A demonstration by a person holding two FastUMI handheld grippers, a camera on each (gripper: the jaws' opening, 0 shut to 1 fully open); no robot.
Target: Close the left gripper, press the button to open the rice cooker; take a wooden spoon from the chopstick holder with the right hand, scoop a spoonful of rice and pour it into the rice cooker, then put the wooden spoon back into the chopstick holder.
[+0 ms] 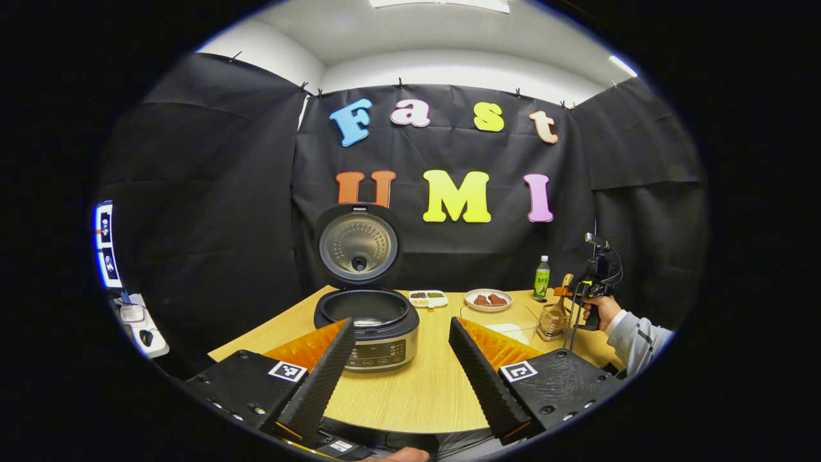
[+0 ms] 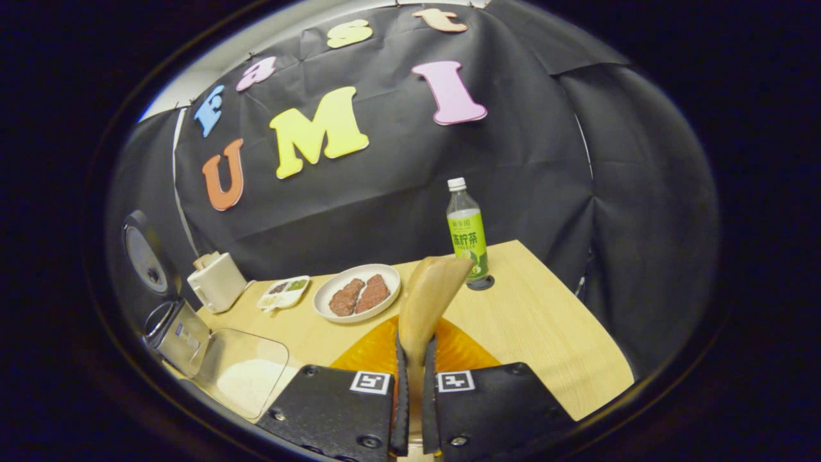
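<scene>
The rice cooker [image 1: 378,330] stands on the table with its lid [image 1: 359,247] raised upright and the pot exposed. My left gripper [image 1: 401,359] is open, hovering in front of the cooker and touching nothing. At the far right a hand holds my right gripper [image 1: 593,282] just above the chopstick holder [image 1: 555,321]. That right gripper [image 2: 414,366] is shut on the handle of the wooden spoon [image 2: 430,301], whose bowl points up and away. The spoon [image 1: 567,283] sits over the holder; whether its handle end is still inside is hidden. A clear container of rice [image 2: 244,378] lies low left.
A plate of meat pieces [image 2: 356,295], a small sectioned dish [image 2: 283,292] and a green-labelled bottle [image 2: 467,234] stand along the back of the table. A white box-shaped container [image 2: 215,279] sits by the cooker [image 2: 174,333]. The table's right edge [image 2: 603,359] is near.
</scene>
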